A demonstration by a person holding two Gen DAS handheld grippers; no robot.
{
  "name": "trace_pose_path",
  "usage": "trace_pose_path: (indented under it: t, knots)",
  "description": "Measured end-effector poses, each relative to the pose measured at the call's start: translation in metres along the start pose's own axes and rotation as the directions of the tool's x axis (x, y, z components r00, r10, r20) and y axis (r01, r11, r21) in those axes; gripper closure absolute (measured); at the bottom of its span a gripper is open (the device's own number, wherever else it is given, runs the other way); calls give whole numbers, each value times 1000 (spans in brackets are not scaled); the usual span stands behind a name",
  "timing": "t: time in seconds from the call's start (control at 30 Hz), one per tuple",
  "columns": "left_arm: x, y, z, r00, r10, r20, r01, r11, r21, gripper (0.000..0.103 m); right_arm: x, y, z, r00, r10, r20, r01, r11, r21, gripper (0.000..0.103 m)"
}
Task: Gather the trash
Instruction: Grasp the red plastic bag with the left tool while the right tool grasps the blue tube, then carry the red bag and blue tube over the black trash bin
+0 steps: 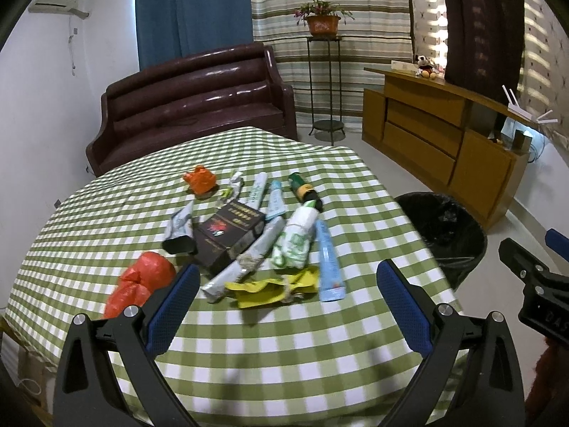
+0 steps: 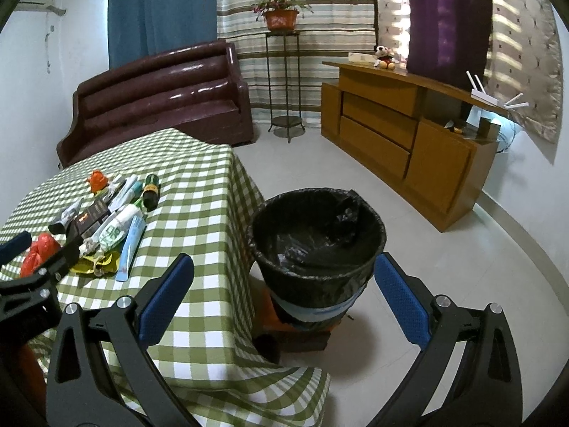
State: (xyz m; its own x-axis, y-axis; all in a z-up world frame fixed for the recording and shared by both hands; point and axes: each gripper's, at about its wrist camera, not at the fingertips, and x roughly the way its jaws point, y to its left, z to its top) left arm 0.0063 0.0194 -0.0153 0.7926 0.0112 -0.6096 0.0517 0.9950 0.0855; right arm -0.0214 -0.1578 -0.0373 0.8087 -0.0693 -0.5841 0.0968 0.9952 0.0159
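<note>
While both grippers hover with jaws apart and empty, the left gripper point(image 1: 288, 302) faces litter heaped on the checked counter point(image 1: 106, 213): a dark box point(image 1: 227, 235) with gold writing too blurred to read, tubes, wrappers. The right gripper point(image 2: 284, 302) faces the black-lined bin point(image 2: 316, 242) beside the counter.

- A heap of trash point(image 1: 256, 235) lies on the worktop point(image 1: 106, 213) at the centre of the left wrist frame.
- A bin point(image 2: 316, 245) stands on the floor just right of the worktop, mid-frame in the right wrist view.
- A sofa point(image 1: 192, 106) sits behind the worktop, upper left.
- A cabinet point(image 1: 437, 142) stands at the upper right, behind the bin.
</note>
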Motion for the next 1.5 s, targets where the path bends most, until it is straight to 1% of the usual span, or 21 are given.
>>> trace_pose_path:
  t: [0.13,0.3,0.5,0.63,0.67,0.7,0.77,0.83,0.9,0.93,1.0,1.07,1.2,1.27,1.33,1.47,1.5]
  knots:
    - [2,21,-2,1000,24,-20,-24,1000,8,6,2,11,0,1000,1,-14,-2,1000,-21,4]
    - [10,59,-5,996,52,-72,-51,999,5,6,12,33,2,998,34,-48,-37,998,-51,4]
    - [18,104,-8,994,76,-74,-76,997,7,6,24,63,5,994,73,-81,-78,995,-60,4]
    - [29,128,-14,991,78,-109,-77,997,13,9,30,80,8,992,90,-93,-96,993,-62,5]
    - [31,132,-16,990,76,-118,-75,997,14,12,31,86,8,990,96,-99,-103,993,-62,5]
    - [33,135,-18,989,76,-125,-75,997,15,20,34,89,8,990,98,-104,-105,993,-62,5]
    - [39,140,-22,987,63,-148,-60,998,19,31,38,95,9,988,106,-112,-113,992,-63,5]
    - [45,144,-25,985,41,-168,-39,999,14,31,41,100,9,987,109,-118,-118,991,-68,6]
    - [49,144,-26,985,28,-171,-25,999,24,33,45,107,11,986,111,-124,-121,990,-78,13]
    - [50,143,-26,985,23,-170,-18,999,31,36,47,110,12,985,110,-130,-121,989,-82,18]
    - [53,145,-27,985,16,-169,-10,999,34,47,51,117,13,983,118,-143,-131,988,-85,22]
    - [59,147,-28,984,-10,-179,14,1000,20,55,54,122,15,980,129,-151,-144,985,-92,30]
    - [61,150,-29,986,-4,-165,5,1000,5,58,61,135,16,976,136,-169,-157,980,-121,38]
    - [60,152,-28,987,0,-158,-1,1000,-8,59,67,140,16,972,141,-187,-166,979,-123,47]
    - [60,154,-28,988,2,-153,-4,1000,-15,59,73,142,13,968,147,-205,-173,978,-118,52]
    - [58,157,-28,990,6,-142,-10,1000,-25,59,84,146,10,956,162,-243,-193,975,-108,67]
    - [57,158,-28,990,10,-138,-14,1000,-28,59,85,147,9,955,163,-246,-194,975,-110,68]
